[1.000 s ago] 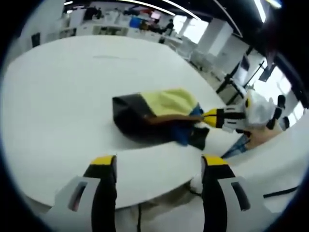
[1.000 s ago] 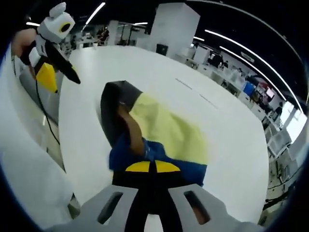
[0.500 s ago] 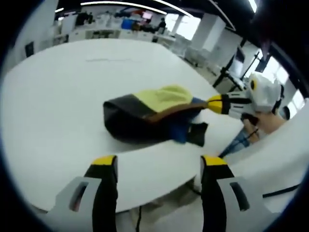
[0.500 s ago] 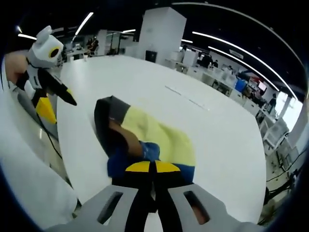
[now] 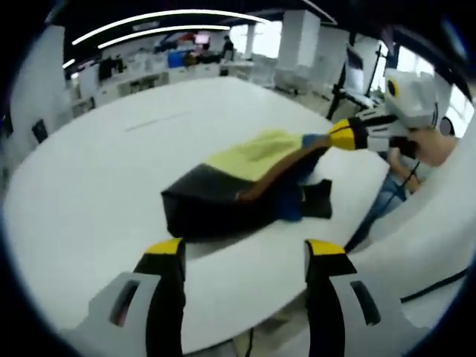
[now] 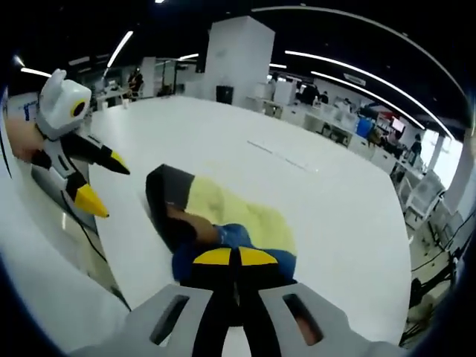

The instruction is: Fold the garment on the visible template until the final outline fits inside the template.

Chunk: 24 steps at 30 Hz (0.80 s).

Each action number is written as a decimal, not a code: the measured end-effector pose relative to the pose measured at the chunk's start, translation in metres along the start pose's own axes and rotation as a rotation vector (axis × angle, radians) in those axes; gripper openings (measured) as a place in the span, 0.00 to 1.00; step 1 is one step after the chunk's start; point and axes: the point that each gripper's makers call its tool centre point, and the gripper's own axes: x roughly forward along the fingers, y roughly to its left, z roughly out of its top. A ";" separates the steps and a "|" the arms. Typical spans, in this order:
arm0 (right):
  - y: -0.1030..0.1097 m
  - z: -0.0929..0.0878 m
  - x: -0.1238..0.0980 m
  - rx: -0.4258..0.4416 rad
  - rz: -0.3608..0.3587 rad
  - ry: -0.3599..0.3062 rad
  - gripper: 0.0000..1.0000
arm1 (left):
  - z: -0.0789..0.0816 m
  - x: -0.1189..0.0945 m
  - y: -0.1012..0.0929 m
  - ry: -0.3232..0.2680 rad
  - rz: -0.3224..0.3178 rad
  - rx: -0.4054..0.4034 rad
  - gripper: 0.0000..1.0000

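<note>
— Right gripper (image 6: pixel 235 260), what is it doing?
— Its yellow-tipped jaws are pressed together on the blue edge of the crumpled yellow, black and blue fabric garment (image 6: pixel 223 223), at the end of the garment nearest the table's edge. In the left gripper view that same gripper (image 5: pixel 338 136) comes in from the right and pinches the garment (image 5: pixel 245 182) at its raised far-right corner, so the cloth slopes up from the table to the jaws.

— And the garment itself?
— It lies bunched on the large white round table (image 5: pixel 89 186), close to the table's near edge. The black part sits lowest, flat on the table; the yellow panel lies on top of it, with a brown strip along their border and blue cloth beneath, towards the right gripper. A small black flap rests on the table just beside the blue part.

— Where is the left gripper (image 5: pixel 242 256) relative to the garment?
— Near it but apart, short of the black end, its jaws spread wide with nothing between them. In the right gripper view it (image 6: pixel 100 182) hangs off the table's edge, beside the garment's black end, jaws likewise parted.

— Can you make out a template?
— I cannot tell; only a faint line shows on the table well beyond the garment.
</note>
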 end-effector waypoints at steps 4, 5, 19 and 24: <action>-0.003 0.016 -0.003 0.012 0.003 -0.027 0.02 | 0.001 0.003 0.002 0.001 0.024 0.060 0.61; -0.003 0.020 -0.004 0.012 0.005 -0.035 0.02 | 0.002 0.003 0.002 0.000 0.029 0.076 0.61; -0.007 0.054 -0.009 0.045 0.024 -0.096 0.02 | 0.021 0.023 0.009 -0.044 0.067 0.272 0.59; -0.009 0.058 -0.009 0.054 0.025 -0.102 0.02 | 0.022 0.033 0.011 -0.065 0.066 0.300 0.57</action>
